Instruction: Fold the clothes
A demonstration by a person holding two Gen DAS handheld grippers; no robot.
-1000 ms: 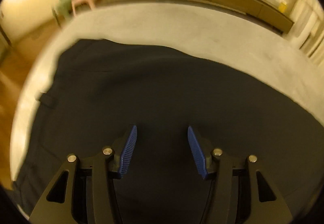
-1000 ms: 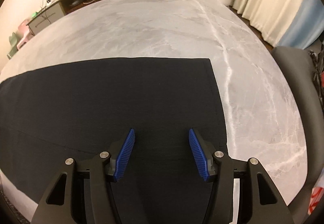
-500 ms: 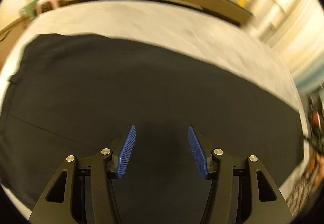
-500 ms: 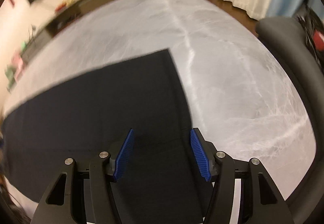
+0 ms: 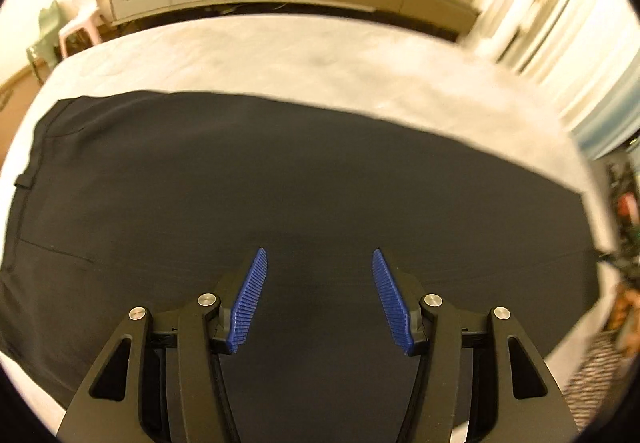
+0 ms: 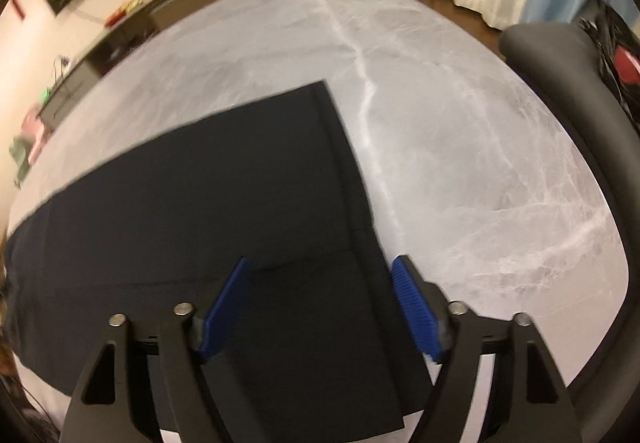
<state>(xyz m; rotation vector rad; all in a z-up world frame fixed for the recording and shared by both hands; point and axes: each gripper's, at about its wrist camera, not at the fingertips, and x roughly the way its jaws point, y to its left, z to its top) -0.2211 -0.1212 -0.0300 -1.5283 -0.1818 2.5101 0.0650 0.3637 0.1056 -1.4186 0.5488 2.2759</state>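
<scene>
Black trousers (image 5: 280,183) lie flat and smooth across the grey marbled desk (image 6: 460,163), hem squared; left tongs (image 5: 319,299) and right tongs (image 6: 320,307) both gape above them.

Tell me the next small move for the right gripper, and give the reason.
Probably lower the right gripper onto the black garment's right edge and close. Its jaws stand open, straddling that edge, holding nothing; the garment lies flat on the marble table.
</scene>
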